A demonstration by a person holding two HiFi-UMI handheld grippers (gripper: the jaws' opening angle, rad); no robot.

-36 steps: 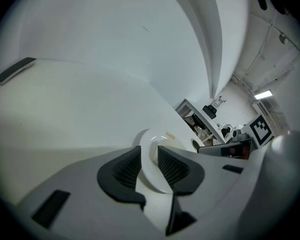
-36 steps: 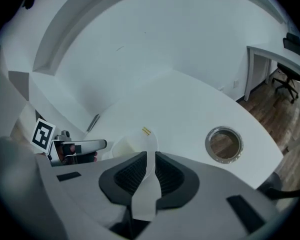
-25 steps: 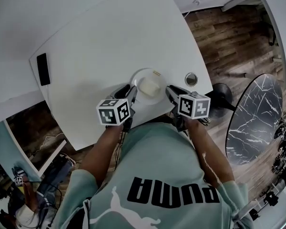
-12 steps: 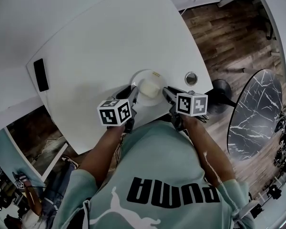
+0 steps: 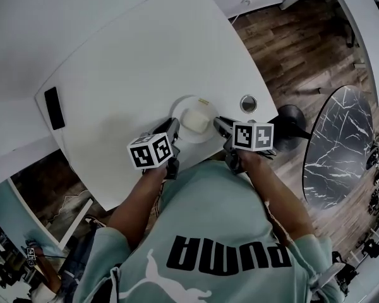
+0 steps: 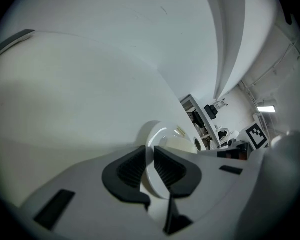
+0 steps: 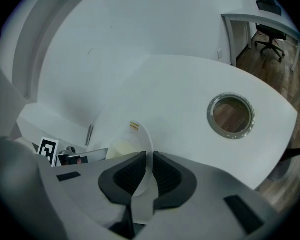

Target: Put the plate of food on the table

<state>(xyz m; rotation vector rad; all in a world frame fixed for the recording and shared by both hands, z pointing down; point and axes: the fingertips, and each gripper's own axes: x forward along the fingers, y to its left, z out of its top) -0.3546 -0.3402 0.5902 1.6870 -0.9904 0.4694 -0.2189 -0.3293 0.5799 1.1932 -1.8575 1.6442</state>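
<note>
On the table (image 5: 132, 74), round plate (image 5: 188, 101) level, left gripper (image 6: 150, 156) just clenched on it, right gripper (image 7: 150, 161) likewise.

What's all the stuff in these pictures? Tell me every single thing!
table: one, white, middle
plate: one, white, table's near edge
food: one, pale block, on the plate
flat slab: one, black, table's left edge
cable hole: one, metal-ringed, right of the plate
round table: one, dark marble, on the floor at right
floor: brown wood, around the tables
office chair: one, black, far off
shirt: one, pale green, on the person
left gripper: one, grey, jaws have just been closing on the plate's left rim
right gripper: one, grey, clamped on the plate's right rim
</note>
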